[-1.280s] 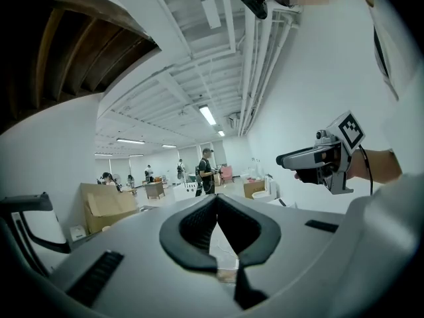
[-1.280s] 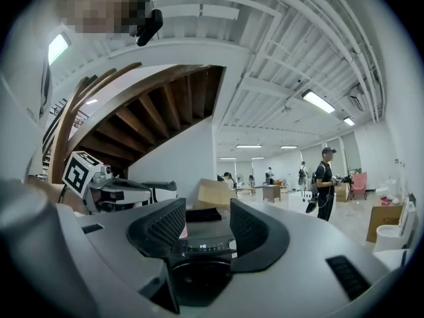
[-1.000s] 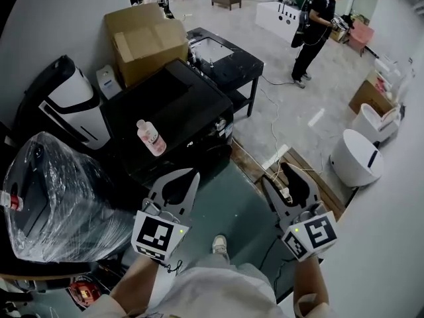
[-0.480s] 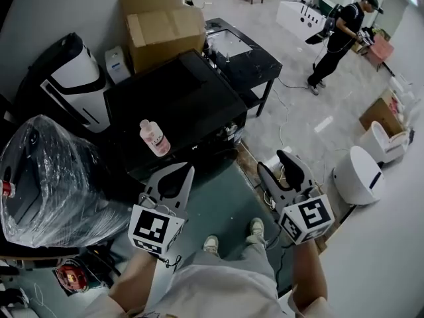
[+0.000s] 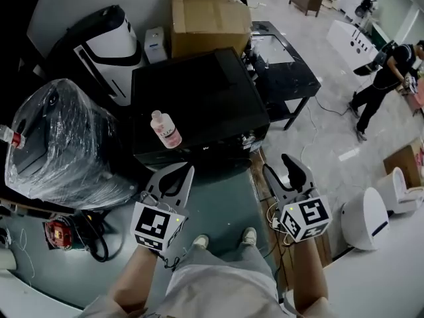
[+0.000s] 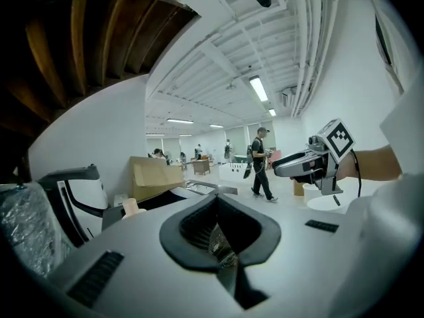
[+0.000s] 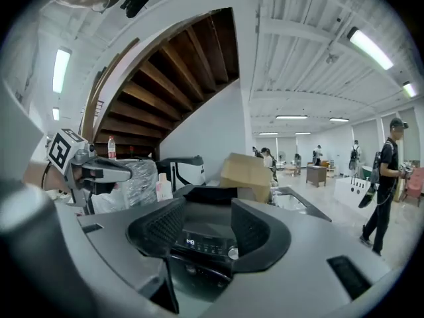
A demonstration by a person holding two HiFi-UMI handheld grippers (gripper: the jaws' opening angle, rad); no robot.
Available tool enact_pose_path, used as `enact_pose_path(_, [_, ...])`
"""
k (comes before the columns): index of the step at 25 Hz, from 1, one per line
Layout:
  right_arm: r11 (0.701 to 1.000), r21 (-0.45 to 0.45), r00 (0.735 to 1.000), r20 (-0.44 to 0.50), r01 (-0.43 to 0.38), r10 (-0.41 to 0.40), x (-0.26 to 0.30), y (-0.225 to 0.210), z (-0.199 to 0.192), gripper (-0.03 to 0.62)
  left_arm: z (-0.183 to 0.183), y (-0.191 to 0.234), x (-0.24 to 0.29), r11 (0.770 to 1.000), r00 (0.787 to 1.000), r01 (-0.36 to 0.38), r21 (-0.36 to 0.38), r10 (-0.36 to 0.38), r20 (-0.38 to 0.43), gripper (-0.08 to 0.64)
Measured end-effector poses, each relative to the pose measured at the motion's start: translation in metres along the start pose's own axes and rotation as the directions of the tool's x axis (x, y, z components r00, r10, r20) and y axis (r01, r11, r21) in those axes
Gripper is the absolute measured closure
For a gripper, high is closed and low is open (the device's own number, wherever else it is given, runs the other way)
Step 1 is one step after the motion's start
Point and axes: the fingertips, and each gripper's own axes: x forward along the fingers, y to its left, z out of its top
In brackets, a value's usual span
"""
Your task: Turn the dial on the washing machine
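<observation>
The black washing machine [image 5: 199, 98] stands just ahead of me with a pink bottle [image 5: 165, 129] on its lid. Its front control panel [image 7: 202, 242] and the silver dial [image 7: 232, 252] at the panel's right end show between my right gripper's jaws. My right gripper [image 5: 277, 164] is open and empty, a short way off the machine's front right corner. My left gripper [image 5: 189, 169] hangs in front of the machine's left half, its tips together with nothing in them. Neither touches the machine.
A plastic-wrapped appliance [image 5: 59, 138] stands at the left, with a white and black appliance [image 5: 109, 42] and a cardboard box [image 5: 209, 15] behind the machine. A black table [image 5: 285, 68] sits at its right. A person [image 5: 387, 75] stands far right. Cables and a red device [image 5: 59, 234] lie near my left foot.
The head view has swung left and the washing machine now sits centred and nearer to both grippers. The grippers keep the same pose and jaw spacing.
</observation>
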Motion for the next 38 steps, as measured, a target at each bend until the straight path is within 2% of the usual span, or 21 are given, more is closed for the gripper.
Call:
enact_pose_path(5, [0.996,-0.035,0.996,-0.025,-0.087,0.086,0.027,-0.021,-0.012,0.345,-0.011,0.003,0.009,0.991,0.992,-0.125,-0.045,0.123,-0.026,0.54])
enact_pose_path(10, [0.983,-0.114,0.989,-0.055,-0.145,0.14,0.056,-0.035,-0.028,0.336,-0.026,-0.006,0.019,0.988,0.986,-0.155,-0.001,0.155,-0.056,0.541])
enact_pose_path(17, [0.971,-0.191,0.988,-0.08,-0.144,0.131,0.1,-0.048,-0.066,0.325,-0.06,-0.006,0.046,0.98,0.979,-0.197,-0.024,0.195,-0.051,0.54])
enact_pose_path(26, [0.972,-0.206,0.989,-0.116,-0.112,0.089,0.155,-0.063,-0.149,0.316,-0.11,0.01,0.076,0.973,0.973,-0.227,-0.033,0.226,-0.039,0.541])
enact_pose_path(29, [0.971,-0.215,0.987,-0.141,-0.109,0.08,0.171,-0.067,-0.175,0.304,-0.131,0.016,0.085,0.97,0.969,-0.245,-0.006,0.244,-0.048,0.541])
enact_pose_path(32, [0.971,-0.219,0.987,-0.145,-0.1,0.07,0.185,-0.067,-0.194,0.301,-0.151,0.017,0.093,0.972,0.971,-0.233,0.006,0.233,-0.057,0.54])
enact_pose_path(38, [0.976,-0.211,0.991,-0.132,-0.049,0.021,0.21,-0.076,-0.221,0.298,-0.189,0.023,0.105,0.972,0.971,-0.231,-0.031,0.229,-0.068,0.54])
